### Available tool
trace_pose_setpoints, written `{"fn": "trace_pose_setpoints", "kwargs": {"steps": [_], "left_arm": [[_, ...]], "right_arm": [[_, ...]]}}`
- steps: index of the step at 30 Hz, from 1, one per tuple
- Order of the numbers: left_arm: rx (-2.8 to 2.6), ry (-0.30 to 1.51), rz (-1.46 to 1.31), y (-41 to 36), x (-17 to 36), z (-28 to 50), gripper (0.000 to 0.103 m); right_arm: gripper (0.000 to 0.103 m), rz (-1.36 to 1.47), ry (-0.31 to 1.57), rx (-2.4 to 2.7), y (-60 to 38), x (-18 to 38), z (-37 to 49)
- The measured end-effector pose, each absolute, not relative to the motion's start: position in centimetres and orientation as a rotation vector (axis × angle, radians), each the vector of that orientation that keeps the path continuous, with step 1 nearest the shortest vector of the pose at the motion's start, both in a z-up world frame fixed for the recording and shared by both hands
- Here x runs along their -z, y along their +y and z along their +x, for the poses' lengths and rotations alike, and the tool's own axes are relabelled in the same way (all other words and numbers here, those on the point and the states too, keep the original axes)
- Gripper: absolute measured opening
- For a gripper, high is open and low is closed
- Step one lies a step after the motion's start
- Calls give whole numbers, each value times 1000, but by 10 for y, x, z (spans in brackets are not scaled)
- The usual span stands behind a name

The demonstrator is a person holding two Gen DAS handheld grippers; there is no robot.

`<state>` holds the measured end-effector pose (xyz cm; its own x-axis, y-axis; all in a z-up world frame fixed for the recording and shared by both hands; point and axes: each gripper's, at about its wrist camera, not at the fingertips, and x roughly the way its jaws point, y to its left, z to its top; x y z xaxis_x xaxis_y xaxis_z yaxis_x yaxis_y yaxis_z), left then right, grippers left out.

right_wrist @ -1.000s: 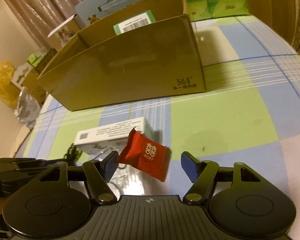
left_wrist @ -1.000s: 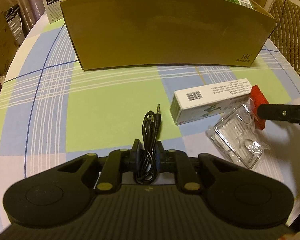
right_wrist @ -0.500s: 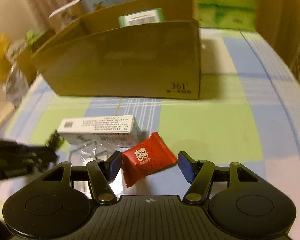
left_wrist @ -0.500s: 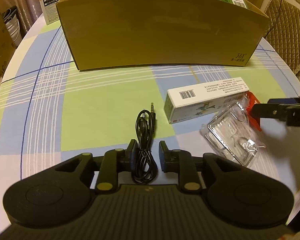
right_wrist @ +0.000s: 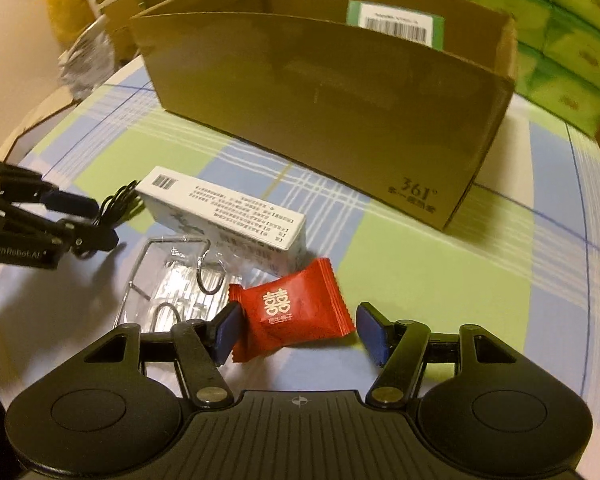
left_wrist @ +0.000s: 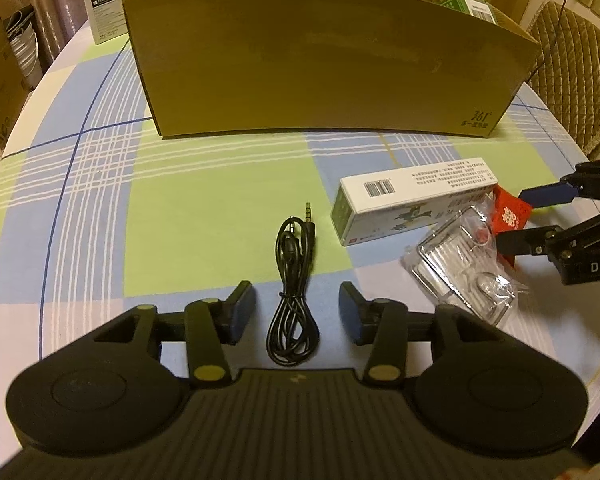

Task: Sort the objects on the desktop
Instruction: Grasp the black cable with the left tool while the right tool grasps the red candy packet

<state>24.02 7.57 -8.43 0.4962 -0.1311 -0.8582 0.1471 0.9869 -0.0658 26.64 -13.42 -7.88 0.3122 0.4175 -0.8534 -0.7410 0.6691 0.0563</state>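
A black audio cable point(left_wrist: 294, 280) lies coiled on the checked tablecloth between the fingers of my left gripper point(left_wrist: 296, 312). The jaws are opening and no longer touch the cable. In the right wrist view a red candy packet point(right_wrist: 292, 308) lies flat between the pads of my right gripper point(right_wrist: 298, 328). The left pad is against its crimped end, and a sliver of gap shows at the right pad. A white carton point(left_wrist: 412, 200) and a clear plastic blister point(left_wrist: 468, 268) lie between the two grippers. The right gripper point(left_wrist: 528, 218) also shows at the right edge of the left wrist view.
A long open cardboard box point(left_wrist: 332, 60) stands across the back of the round table, with a green-and-white carton point(right_wrist: 396, 24) inside. A wicker chair point(left_wrist: 572, 60) is at the far right. Green tissue packs point(right_wrist: 560, 40) are stacked behind the box.
My left jaws let go of the cable and spread apart. The right gripper rolled and narrowed a little, and the red packet now sits centred between its pads.
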Motion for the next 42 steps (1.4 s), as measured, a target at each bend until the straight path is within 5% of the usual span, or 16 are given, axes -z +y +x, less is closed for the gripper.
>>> {"fn": "trace_pose_setpoints", "kwargs": {"steps": [27, 32, 42], "left_arm": [[172, 1022, 20, 78, 86, 239, 60], [173, 1021, 23, 78, 86, 239, 61], [175, 1020, 26, 78, 87, 238, 59]], "right_arm": [[63, -416, 973, -842, -126, 92, 277], [48, -433, 955, -843, -124, 90, 272], [41, -396, 939, -820, -124, 87, 268]]}}
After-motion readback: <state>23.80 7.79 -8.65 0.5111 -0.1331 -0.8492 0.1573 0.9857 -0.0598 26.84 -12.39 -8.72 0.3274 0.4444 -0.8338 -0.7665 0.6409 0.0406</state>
